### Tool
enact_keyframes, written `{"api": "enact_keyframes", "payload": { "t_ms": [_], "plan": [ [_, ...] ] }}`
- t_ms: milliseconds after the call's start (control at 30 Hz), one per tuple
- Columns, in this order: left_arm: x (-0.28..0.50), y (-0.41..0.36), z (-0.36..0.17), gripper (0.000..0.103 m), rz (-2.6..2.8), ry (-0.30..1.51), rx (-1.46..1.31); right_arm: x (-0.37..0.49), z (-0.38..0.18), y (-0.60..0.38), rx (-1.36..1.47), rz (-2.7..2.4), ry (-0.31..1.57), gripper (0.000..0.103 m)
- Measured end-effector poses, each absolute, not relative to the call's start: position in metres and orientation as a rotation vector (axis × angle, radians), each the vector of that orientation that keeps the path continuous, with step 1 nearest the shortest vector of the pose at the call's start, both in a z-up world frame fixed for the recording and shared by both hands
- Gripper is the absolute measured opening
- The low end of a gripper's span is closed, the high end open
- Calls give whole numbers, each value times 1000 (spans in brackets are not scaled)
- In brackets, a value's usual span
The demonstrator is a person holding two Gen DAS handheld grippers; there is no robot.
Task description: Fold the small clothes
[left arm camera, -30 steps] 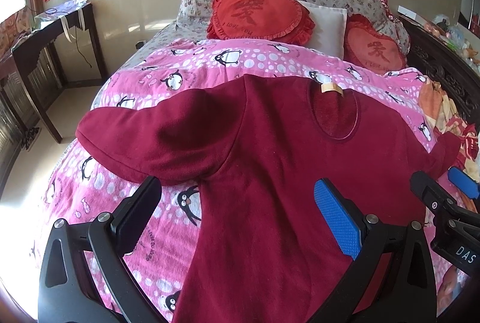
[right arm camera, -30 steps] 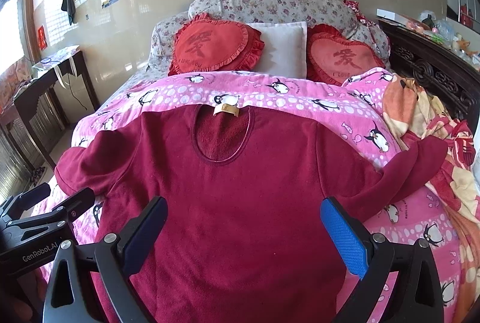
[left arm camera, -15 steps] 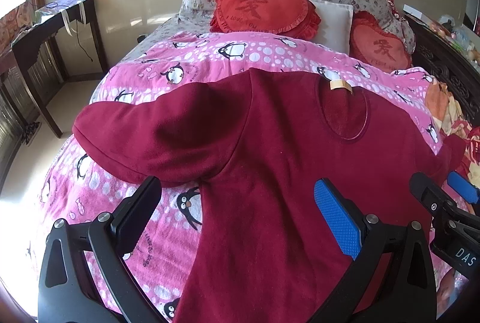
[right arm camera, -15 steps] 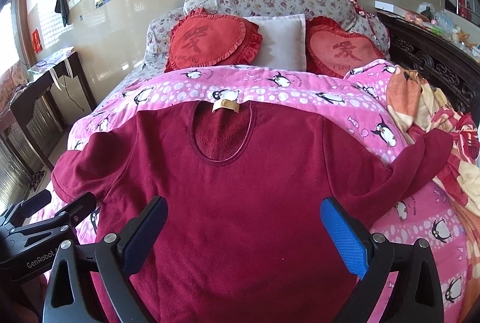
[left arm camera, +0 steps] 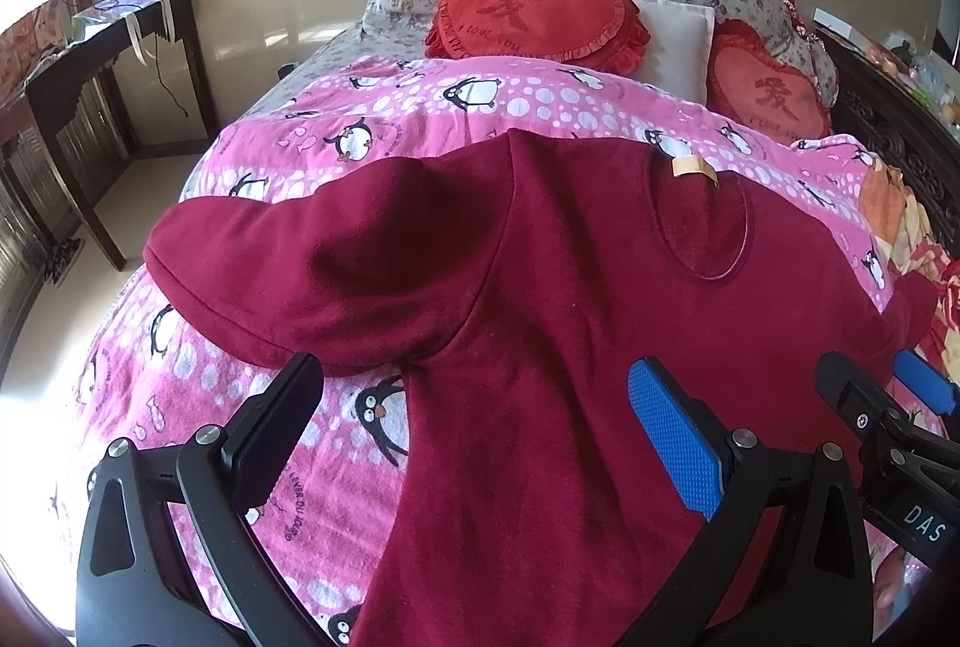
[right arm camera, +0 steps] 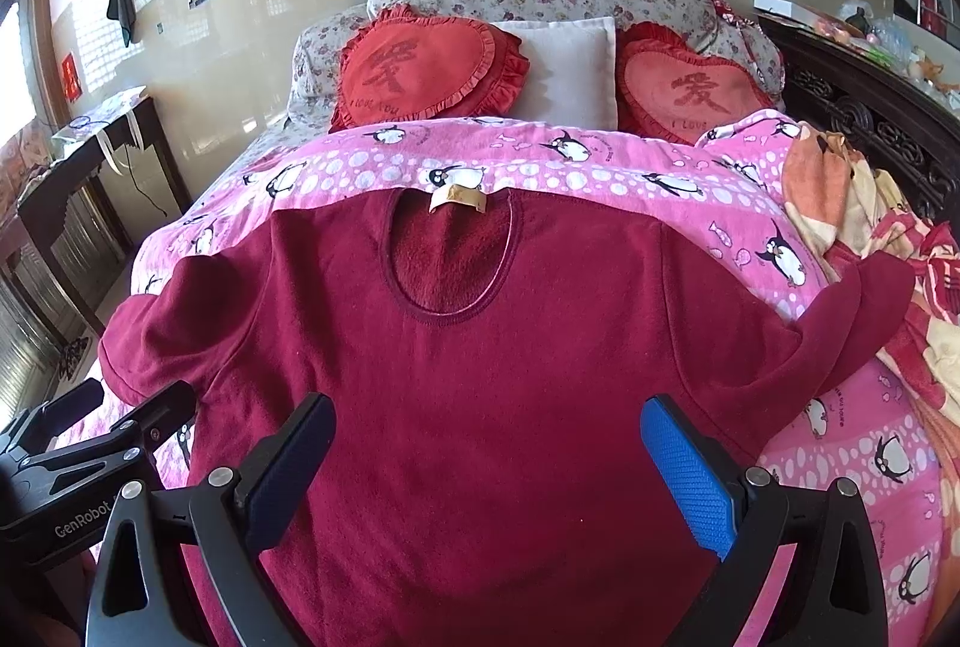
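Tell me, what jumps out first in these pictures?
A dark red fleece top lies spread flat, sleeves out, on a pink penguin-print blanket. Behind it, two red heart-shaped cushions lean on floral pillows. Up close, both the left gripper and right gripper hang open above the top.

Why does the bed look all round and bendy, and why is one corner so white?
Left wrist view: the fisheye lens bulges the pink blanket, and sunlight washes the floor out to white. Right wrist view: same bulge, dark corners; the red top looks sharp and evenly lit.
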State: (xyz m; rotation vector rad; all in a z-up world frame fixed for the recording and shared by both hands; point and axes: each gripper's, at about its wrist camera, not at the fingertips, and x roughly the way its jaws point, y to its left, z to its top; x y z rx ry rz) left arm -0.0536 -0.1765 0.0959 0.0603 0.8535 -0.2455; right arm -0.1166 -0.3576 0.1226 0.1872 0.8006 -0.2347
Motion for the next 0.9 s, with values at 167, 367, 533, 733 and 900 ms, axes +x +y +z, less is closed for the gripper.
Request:
{"api": "enact_keyframes", "payload": {
  "t_ms": [167,367,533,733,900],
  "plan": [
    [-51,-174,94,102,-241,858,54,-115,120,-356,188,-228,808,101],
    [-48,-171,92,102,-239,864,44,-111,117,-352,183,-221,814,101],
    [-46,-168,90,102,-234,869,40,-107,114,-349,179,-220,821,101],
    [-41,-163,87,102,-226,879,30,-101,111,-344,182,-209,829,101],
    [-36,-154,85,102,-224,892,12,-95,106,-340,181,-209,839,101]
  ]
}}
